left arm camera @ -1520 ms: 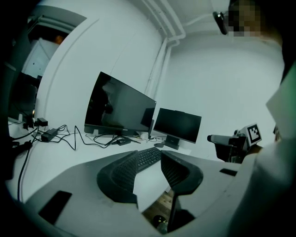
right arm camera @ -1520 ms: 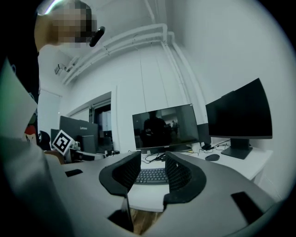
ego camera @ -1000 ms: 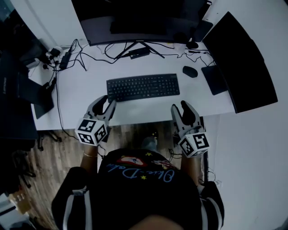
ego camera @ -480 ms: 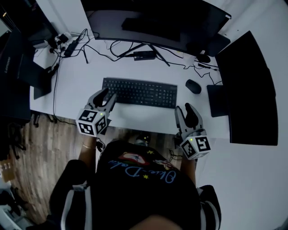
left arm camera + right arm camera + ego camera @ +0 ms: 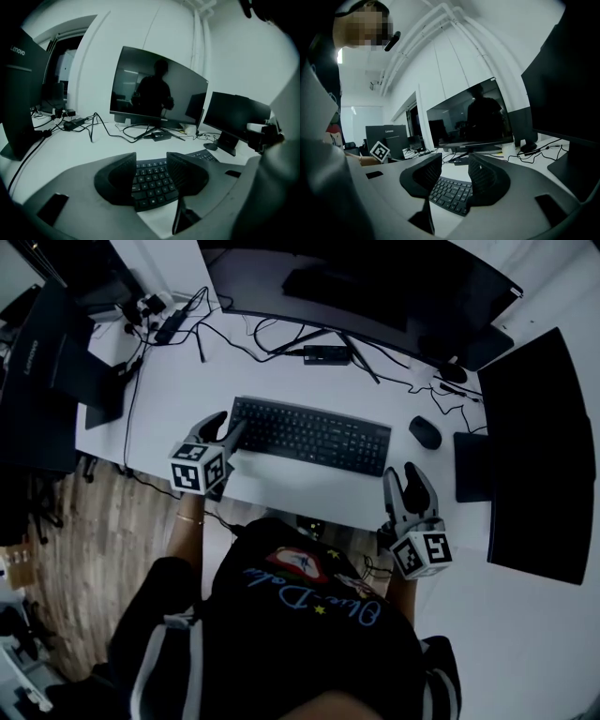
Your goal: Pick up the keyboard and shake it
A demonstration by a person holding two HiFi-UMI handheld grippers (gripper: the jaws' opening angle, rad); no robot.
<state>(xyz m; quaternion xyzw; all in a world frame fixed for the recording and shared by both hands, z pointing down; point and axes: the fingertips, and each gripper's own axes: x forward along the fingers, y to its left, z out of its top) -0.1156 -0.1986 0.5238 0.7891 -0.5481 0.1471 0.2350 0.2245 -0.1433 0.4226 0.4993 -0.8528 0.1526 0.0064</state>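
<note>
Left claw (image 5: 230, 430) reaches over the front edge of the white surface (image 5: 281, 486) to the left end of the black keyboard (image 5: 314, 435), tilted downward, its marker cube (image 5: 199, 468) toward the person; its jaws have just been opening and stand apart; in the left gripper view the claw (image 5: 151, 161) frames the keyboard's (image 5: 152, 183) left end in the gap, and the pads do not press on it. The left forearm (image 5: 185, 526) rises from below the surface edge, wrist bent forward.

The right claw (image 5: 405, 474) hangs at the front edge of the surface, nearer the person than the keyboard's right end and apart from it, pointing almost level across the surface; its jaws are parted with nothing clamped; in the right gripper view the claw (image 5: 454, 164) shows the keyboard (image 5: 452, 192) lying ahead through the gap.

The keyboard lies flat on the surface in front of the wide monitor (image 5: 375, 287); a mouse (image 5: 425, 432) sits just beside its right end.
</note>
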